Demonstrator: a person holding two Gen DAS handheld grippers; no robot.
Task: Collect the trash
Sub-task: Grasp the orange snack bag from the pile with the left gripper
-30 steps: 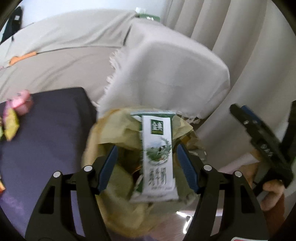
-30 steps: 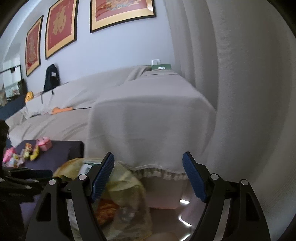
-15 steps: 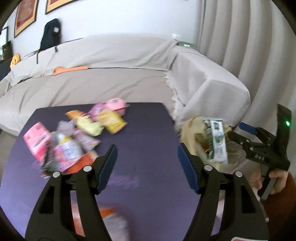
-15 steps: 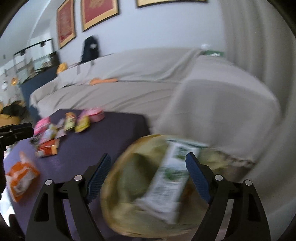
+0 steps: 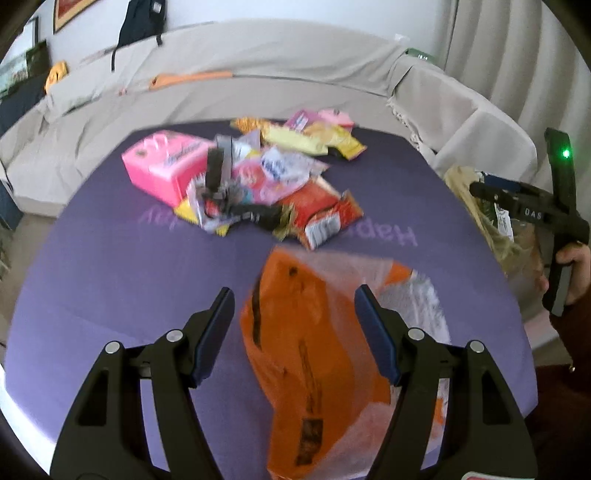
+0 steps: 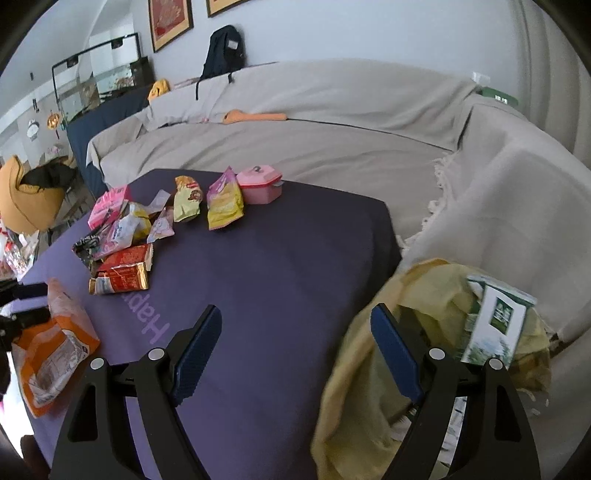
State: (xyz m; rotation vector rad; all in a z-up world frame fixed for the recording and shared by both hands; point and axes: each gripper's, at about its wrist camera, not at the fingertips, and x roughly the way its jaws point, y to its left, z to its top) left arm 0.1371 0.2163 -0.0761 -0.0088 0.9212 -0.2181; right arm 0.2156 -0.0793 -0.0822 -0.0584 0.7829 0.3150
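We're hovering our left gripper (image 5: 293,314), released, over a blurred orange bag (image 5: 310,354); right gripper (image 6: 295,334) released, bin bag (image 6: 373,380) partly hidden.

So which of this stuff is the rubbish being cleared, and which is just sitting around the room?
Part of the job:
- orange wrapper
- red packet
- yellow snack bags
- milk carton
- yellow trash bag

Just lying about:
- backpack
- framed pictures
- covered sofa
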